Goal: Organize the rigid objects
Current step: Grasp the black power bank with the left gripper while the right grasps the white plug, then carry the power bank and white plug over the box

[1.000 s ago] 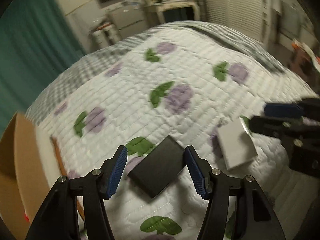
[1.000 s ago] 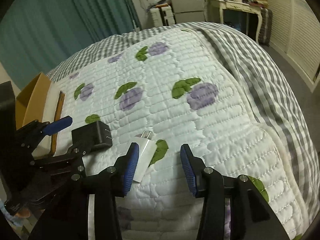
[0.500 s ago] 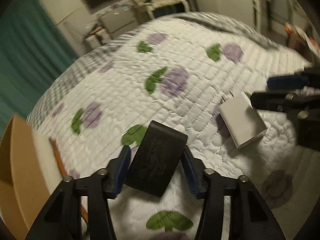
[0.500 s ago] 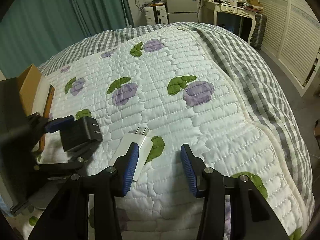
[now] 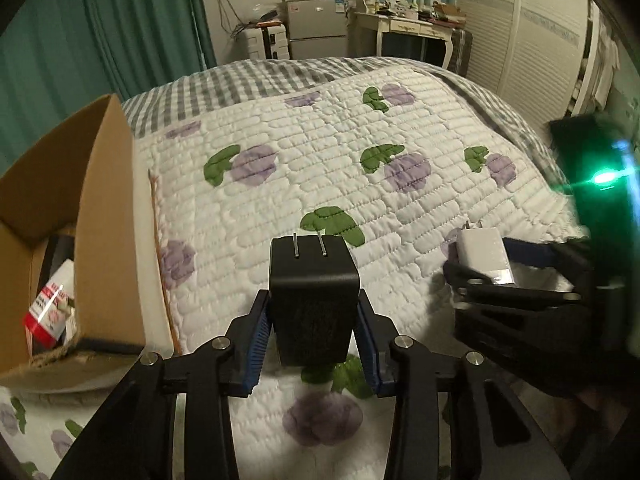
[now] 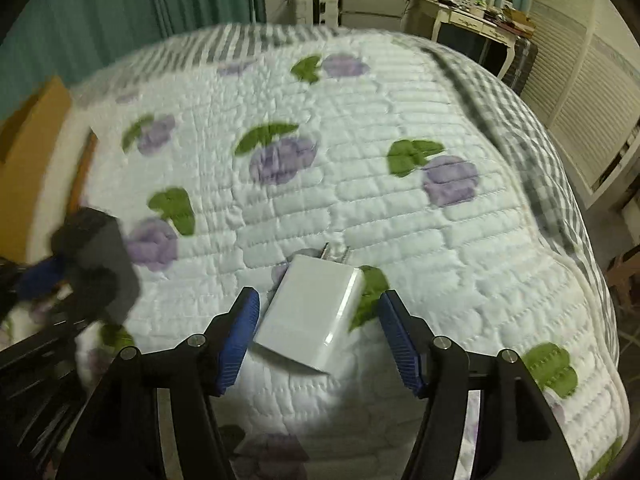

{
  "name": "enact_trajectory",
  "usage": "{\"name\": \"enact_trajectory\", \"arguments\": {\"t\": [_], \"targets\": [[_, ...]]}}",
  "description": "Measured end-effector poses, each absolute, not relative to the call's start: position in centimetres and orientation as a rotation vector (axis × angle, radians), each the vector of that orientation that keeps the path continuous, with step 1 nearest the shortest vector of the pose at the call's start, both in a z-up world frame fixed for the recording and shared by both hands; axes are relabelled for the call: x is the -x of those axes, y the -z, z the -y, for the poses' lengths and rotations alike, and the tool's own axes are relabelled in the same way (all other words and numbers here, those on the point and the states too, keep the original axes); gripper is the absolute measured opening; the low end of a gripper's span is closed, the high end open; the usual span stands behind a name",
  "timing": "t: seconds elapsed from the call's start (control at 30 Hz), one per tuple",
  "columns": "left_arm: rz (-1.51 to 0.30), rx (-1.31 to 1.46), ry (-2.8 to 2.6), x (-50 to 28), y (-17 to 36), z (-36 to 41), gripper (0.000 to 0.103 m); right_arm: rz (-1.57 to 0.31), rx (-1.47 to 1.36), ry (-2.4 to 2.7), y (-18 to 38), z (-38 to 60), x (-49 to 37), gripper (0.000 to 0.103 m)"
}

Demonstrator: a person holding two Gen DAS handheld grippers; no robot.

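Black and matte, the boxy plastic charger [image 5: 314, 296] stands clamped between the blue pads of the left gripper [image 5: 314, 336], whose jaws have just been closing onto it. It is lifted clear of the white quilted bedspread with purple flowers and green leaves [image 5: 360, 168]. Its long axis runs along the fingers, and its two metal prongs point away from the camera toward the far end of the bed. An open brown cardboard box [image 5: 60, 208] sits just to its left.

Glossy white, the flat rectangular charger [image 6: 314, 312] lies on the bedspread between the fingers of the right gripper [image 6: 320, 340], prongs pointing away, its long axis slightly skewed. Those jaws have just been opening and stand apart from its sides, holding nothing.
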State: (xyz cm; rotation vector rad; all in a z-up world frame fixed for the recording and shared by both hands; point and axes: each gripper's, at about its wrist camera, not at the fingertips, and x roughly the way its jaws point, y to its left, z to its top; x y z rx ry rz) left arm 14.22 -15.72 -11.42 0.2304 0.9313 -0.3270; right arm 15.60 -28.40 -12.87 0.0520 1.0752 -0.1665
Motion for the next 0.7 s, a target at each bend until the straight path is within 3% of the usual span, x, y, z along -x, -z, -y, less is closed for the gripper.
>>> {"name": "enact_trajectory", "arguments": {"t": [0.1, 0.3, 0.7], "targets": [[-0.931, -0.211, 0.325, -14.1, 11.0, 15.3, 0.04, -1.088, -0.022, 0.17, 13.5, 27.9, -16.0, 0.062], [-0.934, -0.199, 0.345, -13.3, 10.7, 15.0, 0.04, -1.001, -0.073, 0.151, 12.2, 28.8, -14.0, 0.041], [-0.872, -0.12, 0.391, -9.9, 5.6, 12.9, 0.039, -0.902, -0.066, 0.113, 7.0, 27.0, -8.8, 0.04]]}}
